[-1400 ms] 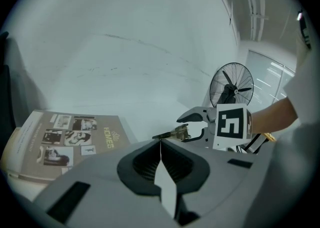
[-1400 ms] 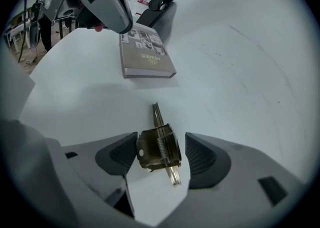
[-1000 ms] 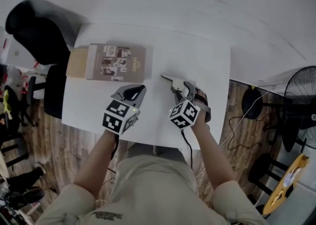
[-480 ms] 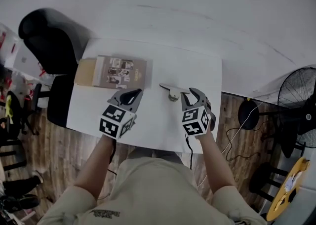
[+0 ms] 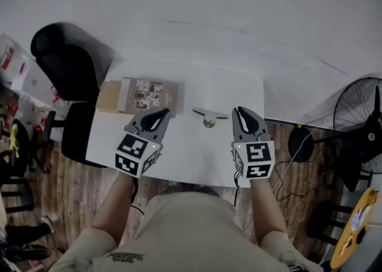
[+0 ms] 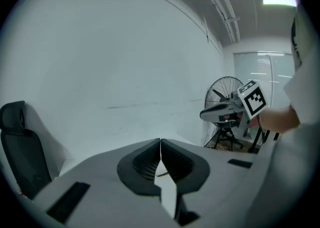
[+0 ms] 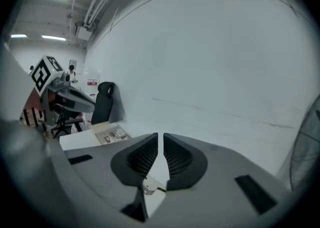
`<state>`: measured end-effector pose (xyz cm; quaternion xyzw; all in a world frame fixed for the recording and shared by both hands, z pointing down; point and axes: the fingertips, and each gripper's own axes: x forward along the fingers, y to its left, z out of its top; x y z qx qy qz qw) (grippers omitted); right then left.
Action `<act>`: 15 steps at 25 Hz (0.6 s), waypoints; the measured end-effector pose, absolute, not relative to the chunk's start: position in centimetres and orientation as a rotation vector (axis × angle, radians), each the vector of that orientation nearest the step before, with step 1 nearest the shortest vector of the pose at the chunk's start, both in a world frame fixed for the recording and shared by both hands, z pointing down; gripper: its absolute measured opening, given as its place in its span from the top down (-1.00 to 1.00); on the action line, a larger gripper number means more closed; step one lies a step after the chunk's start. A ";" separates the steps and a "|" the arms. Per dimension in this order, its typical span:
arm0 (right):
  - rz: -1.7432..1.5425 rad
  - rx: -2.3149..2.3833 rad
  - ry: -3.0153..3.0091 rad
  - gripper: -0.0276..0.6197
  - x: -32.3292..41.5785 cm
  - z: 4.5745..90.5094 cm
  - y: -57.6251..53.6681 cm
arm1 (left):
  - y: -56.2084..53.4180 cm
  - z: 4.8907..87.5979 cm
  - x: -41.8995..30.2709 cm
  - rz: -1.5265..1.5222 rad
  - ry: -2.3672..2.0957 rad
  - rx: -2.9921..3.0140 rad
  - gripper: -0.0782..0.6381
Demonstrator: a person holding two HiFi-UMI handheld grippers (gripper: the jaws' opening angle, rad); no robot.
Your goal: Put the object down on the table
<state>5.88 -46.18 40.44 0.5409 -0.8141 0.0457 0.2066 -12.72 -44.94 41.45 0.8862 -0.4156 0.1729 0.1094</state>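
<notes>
A small T-shaped metal bracket lies flat on the white table, between the two grippers and touching neither. My right gripper hovers just right of it, with its jaws closing to a narrow slit and nothing between them. In the right gripper view the bracket shows below the right gripper. My left gripper hangs to the bracket's left, shut and empty; in the left gripper view the left gripper has its tips touching.
A brown box with a printed cover lies at the table's far left. A black chair stands left of the table, and a floor fan with cables stands at the right. A white wall rises behind the table.
My right gripper has let go of the bracket, drawn back to the right and narrowed its jaws. The bracket now lies alone on the table. The left gripper barely moved.
</notes>
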 end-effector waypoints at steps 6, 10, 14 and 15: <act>0.180 1.605 -2.403 0.80 7.3 36.0 -43.7 | -43.7 37.3 -12.8 0.427 -1.255 2.662 0.72; 0.160 1.597 -2.463 0.84 7.5 34.2 -41.6 | -42.4 35.3 -12.5 0.372 -1.240 2.692 0.72; 0.151 1.526 -2.512 0.85 6.9 33.4 -39.8 | -41.6 34.6 -11.8 0.386 -1.232 2.722 0.72; 0.151 1.513 -2.514 0.85 6.8 33.5 -39.5 | -41.4 34.6 -11.6 0.387 -1.230 2.723 0.72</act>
